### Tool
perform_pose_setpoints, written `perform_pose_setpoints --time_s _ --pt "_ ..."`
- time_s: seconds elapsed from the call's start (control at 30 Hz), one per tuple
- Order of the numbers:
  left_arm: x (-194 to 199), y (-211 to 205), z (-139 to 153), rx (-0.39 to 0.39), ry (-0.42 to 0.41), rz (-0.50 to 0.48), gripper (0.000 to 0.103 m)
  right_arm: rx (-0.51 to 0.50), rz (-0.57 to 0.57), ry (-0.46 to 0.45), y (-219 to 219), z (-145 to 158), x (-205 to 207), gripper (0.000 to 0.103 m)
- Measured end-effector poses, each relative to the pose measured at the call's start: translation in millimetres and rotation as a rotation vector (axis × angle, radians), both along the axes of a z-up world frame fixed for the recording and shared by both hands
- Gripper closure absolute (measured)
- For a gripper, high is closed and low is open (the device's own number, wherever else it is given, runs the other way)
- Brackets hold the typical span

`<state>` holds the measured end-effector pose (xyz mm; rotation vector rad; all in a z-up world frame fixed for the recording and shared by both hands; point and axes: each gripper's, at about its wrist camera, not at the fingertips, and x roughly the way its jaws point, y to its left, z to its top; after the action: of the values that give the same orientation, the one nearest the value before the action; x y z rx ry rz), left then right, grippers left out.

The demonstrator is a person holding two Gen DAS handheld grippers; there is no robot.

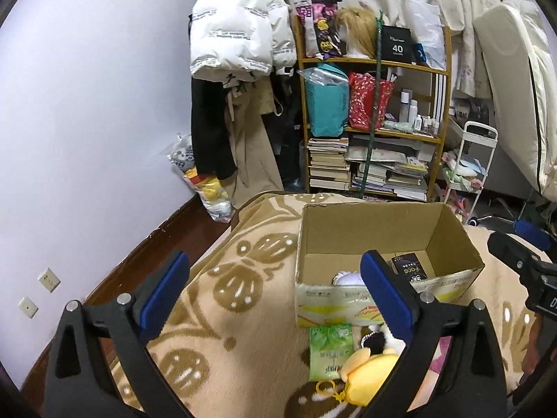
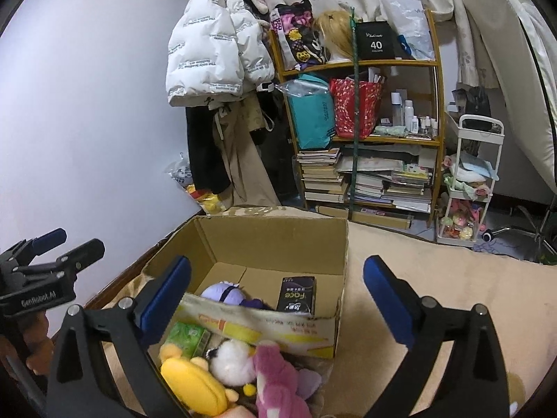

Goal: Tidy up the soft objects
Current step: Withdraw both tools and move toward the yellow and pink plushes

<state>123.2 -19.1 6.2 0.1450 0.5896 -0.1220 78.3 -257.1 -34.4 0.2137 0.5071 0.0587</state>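
An open cardboard box (image 1: pixel 449 233) (image 2: pixel 278 240) stands on a beige patterned blanket (image 1: pixel 243 313). Inside lie a purple-and-white plush (image 2: pixel 222 292) (image 1: pixel 344 277) and a black "Face" pack (image 2: pixel 296 294) (image 1: pixel 409 270). In front of the box lie a yellow plush (image 2: pixel 191 379) (image 1: pixel 372 376), a white-and-black plush (image 2: pixel 231 360), a pink plush (image 2: pixel 278 379) and a green tissue pack (image 1: pixel 329 351) (image 2: pixel 186 338). My left gripper (image 1: pixel 275 291) is open and empty, above the blanket left of the box. My right gripper (image 2: pixel 278 296) is open and empty, above the plush pile.
A wooden shelf (image 1: pixel 372 104) with books, bags and bottles stands behind the bed. Coats (image 1: pixel 236 35) hang left of it. A white trolley (image 2: pixel 470 181) and a leaning mattress (image 1: pixel 515 87) are at the right. A bag of toys (image 1: pixel 209 188) lies on the floor.
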Motion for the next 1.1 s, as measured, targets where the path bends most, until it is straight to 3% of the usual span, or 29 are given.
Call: perform_pose_setpoints --time_s 0.47,0.67,1.1 --pt "-34 24 6 -0.015 0.067 0.063 0.006 -0.03 0.023 0.004 18 11 -31 0.0" --pt "-43 27 6 0.001 0.088 0.061 0.006 0.035 0.061 0.021 20 12 -39 0.0" --pt "-58 26 6 0.018 0.094 0.03 0.006 0.002 -0.016 0.079 21 6 -58 0.0"
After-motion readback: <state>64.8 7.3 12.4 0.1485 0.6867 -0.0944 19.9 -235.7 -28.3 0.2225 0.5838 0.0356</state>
